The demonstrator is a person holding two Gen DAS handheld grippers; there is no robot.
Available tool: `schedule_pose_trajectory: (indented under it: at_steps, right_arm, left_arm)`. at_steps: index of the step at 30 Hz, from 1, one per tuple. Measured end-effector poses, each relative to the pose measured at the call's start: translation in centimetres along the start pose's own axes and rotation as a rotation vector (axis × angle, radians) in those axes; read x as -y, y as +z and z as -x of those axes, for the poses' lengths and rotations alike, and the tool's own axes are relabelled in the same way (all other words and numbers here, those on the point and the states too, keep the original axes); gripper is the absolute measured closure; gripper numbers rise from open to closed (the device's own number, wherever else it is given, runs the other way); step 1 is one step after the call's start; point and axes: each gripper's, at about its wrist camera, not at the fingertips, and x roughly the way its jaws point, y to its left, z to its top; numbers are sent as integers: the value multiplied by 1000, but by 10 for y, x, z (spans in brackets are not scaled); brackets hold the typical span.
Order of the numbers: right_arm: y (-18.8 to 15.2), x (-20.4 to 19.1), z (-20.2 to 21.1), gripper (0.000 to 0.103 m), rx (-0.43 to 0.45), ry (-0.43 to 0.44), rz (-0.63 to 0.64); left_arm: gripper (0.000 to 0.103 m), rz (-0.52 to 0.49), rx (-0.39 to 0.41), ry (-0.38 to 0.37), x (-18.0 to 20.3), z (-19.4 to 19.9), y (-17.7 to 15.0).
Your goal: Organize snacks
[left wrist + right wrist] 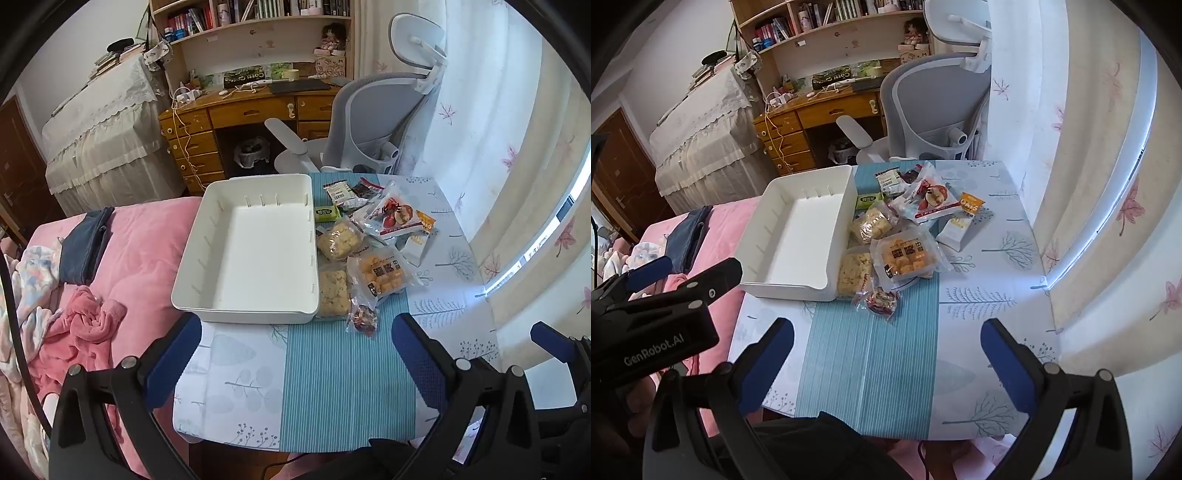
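An empty white bin (258,240) (798,236) stands on the table's left half. Right of it lies a pile of snack packets: a clear bag of orange puffs (384,273) (905,258), two pale cracker packs (338,240) (332,291), a small dark red packet (364,317) (882,301), an apple-picture bag (397,216) (931,197), a green bar (327,213) and an oats sachet (971,203). My left gripper (295,350) is open and empty over the near table. My right gripper (886,350) is open and empty, nearer than the snacks.
The table wears a blue and white cloth (332,387). A pink bed (140,251) with clothes lies left. A grey office chair (373,122) and wooden desk (236,110) stand behind. Curtains (517,147) hang at right. The left gripper's body (665,306) shows in the right wrist view.
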Motion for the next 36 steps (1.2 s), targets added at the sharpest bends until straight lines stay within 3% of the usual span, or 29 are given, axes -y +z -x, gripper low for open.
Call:
schedule_pose_trajectory:
  at_steps: [7, 26, 36]
  right_arm:
    - [-2, -4, 0, 1, 4, 2, 4]
    - [-3, -14, 1, 1, 4, 11, 3]
    - [-6, -36, 1, 1, -3, -3, -25]
  left_arm:
    - [5, 5, 3, -7, 0, 0, 0]
    - [5, 6, 8, -18, -4, 3, -2]
    - [5, -20, 6, -61, -11, -8, 7]
